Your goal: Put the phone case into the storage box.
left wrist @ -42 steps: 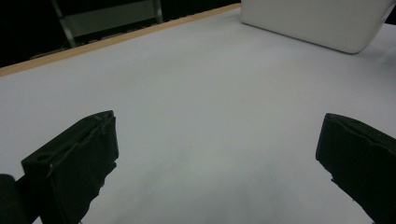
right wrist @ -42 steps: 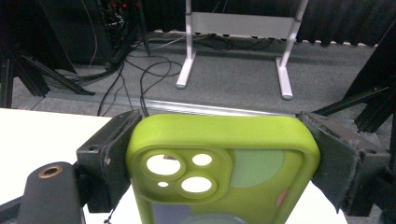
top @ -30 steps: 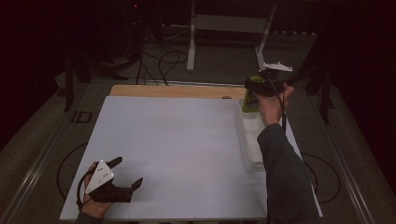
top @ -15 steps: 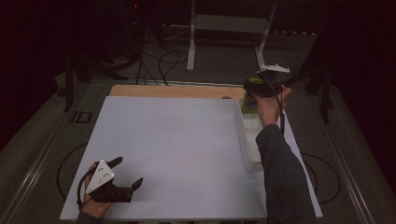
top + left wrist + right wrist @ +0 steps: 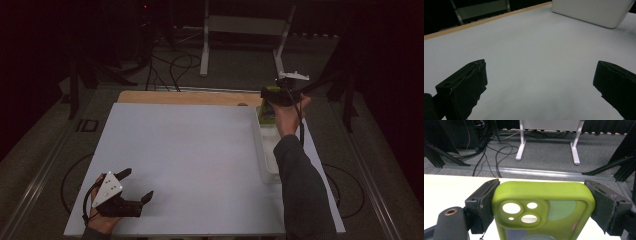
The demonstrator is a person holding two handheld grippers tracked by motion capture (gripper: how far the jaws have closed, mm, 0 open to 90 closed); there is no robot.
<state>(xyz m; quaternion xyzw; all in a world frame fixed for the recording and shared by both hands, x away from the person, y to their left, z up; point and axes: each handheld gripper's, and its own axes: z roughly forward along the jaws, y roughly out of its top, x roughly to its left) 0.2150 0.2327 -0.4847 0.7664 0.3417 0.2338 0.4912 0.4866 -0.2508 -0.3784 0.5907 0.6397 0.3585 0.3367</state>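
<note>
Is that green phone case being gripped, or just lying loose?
Gripped. The right claw has its two black jaws pressed against both sides of the green phone case, over the far end of the white tray.

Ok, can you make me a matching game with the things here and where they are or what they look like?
Things:
1. phone case
2. left gripper
3. tray
4. right gripper

Descriptions:
a. white, at the table's right side
b. open, above bare table
c. green, with camera holes
d. shut on something green

Pairs: 1-c, 2-b, 3-a, 4-d
</note>
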